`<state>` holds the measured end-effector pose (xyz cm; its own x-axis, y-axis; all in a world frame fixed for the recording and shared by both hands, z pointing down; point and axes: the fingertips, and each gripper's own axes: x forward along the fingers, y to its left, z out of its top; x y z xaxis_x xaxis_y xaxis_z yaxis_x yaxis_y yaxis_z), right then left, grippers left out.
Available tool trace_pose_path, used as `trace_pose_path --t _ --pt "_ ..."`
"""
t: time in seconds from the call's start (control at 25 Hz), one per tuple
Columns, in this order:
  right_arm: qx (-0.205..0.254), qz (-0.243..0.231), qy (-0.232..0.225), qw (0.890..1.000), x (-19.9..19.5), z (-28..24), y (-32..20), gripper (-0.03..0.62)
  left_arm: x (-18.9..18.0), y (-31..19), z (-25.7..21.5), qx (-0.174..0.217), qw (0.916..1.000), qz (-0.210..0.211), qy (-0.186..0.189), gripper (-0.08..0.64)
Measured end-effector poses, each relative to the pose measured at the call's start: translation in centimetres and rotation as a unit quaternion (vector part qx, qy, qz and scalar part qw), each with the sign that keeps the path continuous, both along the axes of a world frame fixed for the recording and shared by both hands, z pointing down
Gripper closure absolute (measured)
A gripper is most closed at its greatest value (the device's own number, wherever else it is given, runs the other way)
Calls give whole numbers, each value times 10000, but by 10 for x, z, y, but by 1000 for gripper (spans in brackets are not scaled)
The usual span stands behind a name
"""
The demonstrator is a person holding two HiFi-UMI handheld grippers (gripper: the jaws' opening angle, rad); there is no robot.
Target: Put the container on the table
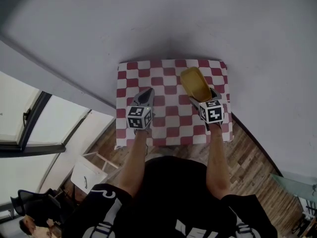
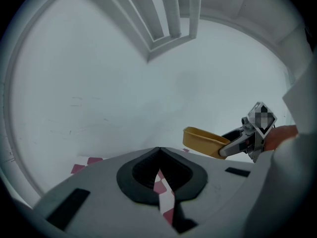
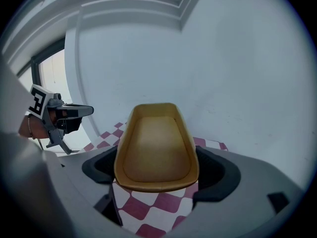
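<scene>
A shallow yellow container (image 1: 194, 83) hangs tilted over the far right part of the red-and-white checked table (image 1: 168, 118), with my right gripper (image 1: 203, 100) shut on its near end. In the right gripper view the container (image 3: 156, 148) fills the space between the two dark pads (image 3: 220, 170) and its hollow faces up. My left gripper (image 1: 147, 94) hovers over the cloth's left half, shut and holding nothing. The left gripper view shows its tips meeting (image 2: 158, 155), with the container (image 2: 203, 141) off to the right.
A plain white wall (image 1: 163, 24) runs right behind the small table. To the left is a window (image 1: 29, 118). A white stool (image 1: 89, 175) stands on the wooden floor (image 1: 252, 157) near my left leg. The table's near edge is at my waist.
</scene>
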<state>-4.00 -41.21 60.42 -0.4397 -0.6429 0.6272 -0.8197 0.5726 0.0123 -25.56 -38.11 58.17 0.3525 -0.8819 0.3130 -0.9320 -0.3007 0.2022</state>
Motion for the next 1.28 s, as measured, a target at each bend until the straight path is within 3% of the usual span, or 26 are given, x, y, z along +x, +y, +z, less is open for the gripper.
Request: trace_pose_path --t 0.56,1.28 --pt "-83 -104 -13 9999 -15 9 1 114 -12 1 9 -60 9999 -89 35 535" --pt "-157 -493 -318 9982 46 12 -45 113 50 -20 2 -154 9982 -456 -358 535"
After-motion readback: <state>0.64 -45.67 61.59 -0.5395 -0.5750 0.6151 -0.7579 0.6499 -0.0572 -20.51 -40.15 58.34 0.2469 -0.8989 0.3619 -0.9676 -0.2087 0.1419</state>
